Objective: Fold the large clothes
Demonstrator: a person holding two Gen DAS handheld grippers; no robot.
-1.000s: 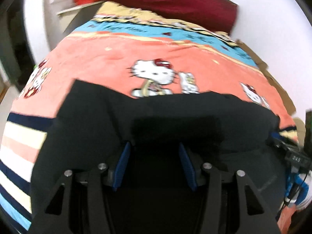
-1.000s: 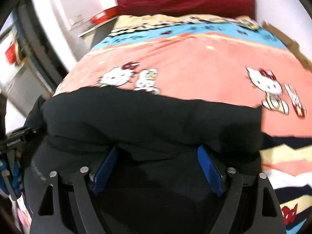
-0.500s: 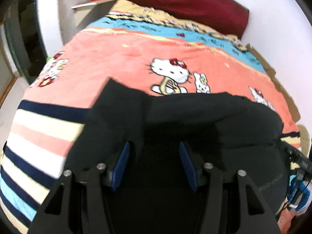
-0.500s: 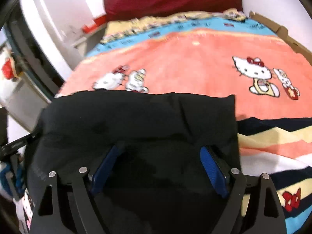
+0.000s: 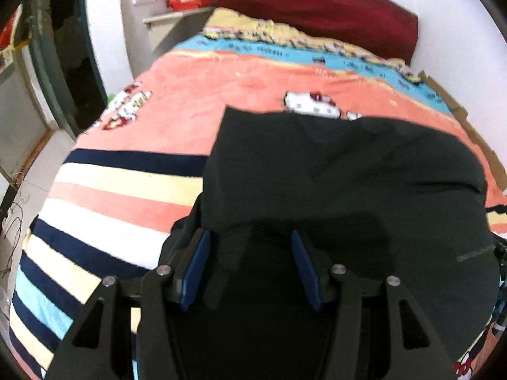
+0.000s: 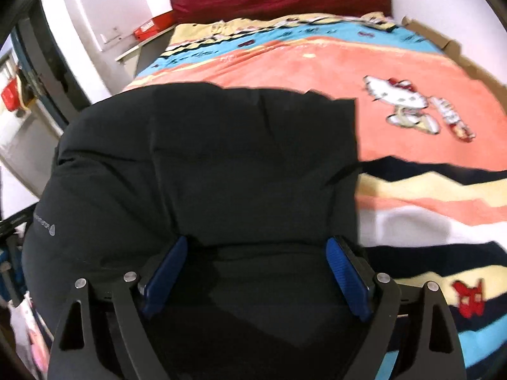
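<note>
1. Bedroom: a bed under a plush coral blanket [image 5: 196, 117] with cartoon-cat prints and navy, cream and blue stripes; a dark red pillow [image 5: 317, 9] at 12 o'clock against the white wall.
2. Large black fabric garment [image 5: 332, 171] lies on the near part of the blanket, running crosswise between both hands. Its far edge sits at 12 o'clock from each set of fingers.
3. Left gripper [image 5: 248, 264]: blue pads stand moderately apart, black cloth between and under them; no pinch visible, pads not pressing.
4. Right gripper [image 6: 255, 280]: blue pads stand wide; jaws have just been opening, cloth beneath and between, not clamped.
5. Key relation: the garment's left corner [image 5: 226, 110] is at 12 o'clock from the left fingers, its right corner [image 6: 351, 103] at 1 o'clock from the right; each hand looks nearest its own side.
6. Garment looks bulky, soft, matte, doubled over with a rounded fold and a small grey logo [image 6: 46, 224].
</note>
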